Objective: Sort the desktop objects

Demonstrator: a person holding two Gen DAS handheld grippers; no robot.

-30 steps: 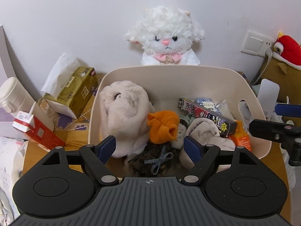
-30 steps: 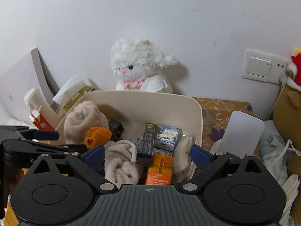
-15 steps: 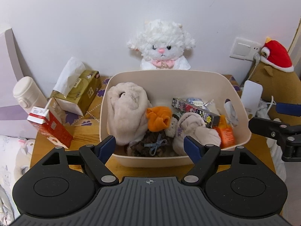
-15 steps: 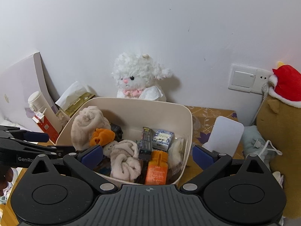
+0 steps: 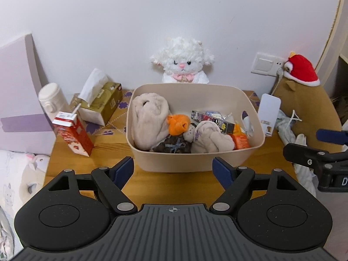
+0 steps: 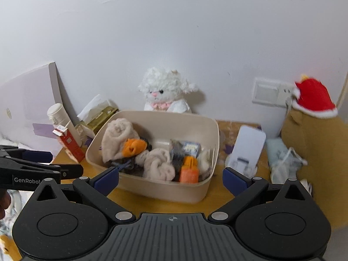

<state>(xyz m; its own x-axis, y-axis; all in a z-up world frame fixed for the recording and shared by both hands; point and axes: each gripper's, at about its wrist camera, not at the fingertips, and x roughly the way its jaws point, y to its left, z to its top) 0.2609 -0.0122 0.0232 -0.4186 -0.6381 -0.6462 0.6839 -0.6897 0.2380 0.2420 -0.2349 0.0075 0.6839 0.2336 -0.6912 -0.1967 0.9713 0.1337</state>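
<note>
A white wall backs a small wooden table (image 5: pixel 113 150), and a beige bin (image 5: pixel 195 156) sits on it. Inside the bin lie a beige plush (image 5: pixel 150 119), an orange plush (image 5: pixel 177 124), a dark long box (image 5: pixel 212 120) and an orange packet (image 5: pixel 240 141). Behind the bin stands a white lamb toy (image 5: pixel 182 62); left of the bin are a red carton (image 5: pixel 72 133) and a tissue box (image 5: pixel 102 104). Both the left gripper (image 5: pixel 173 171) and right gripper (image 6: pixel 170 179) hang in front of the bin, fingers spread, gripping nothing.
</note>
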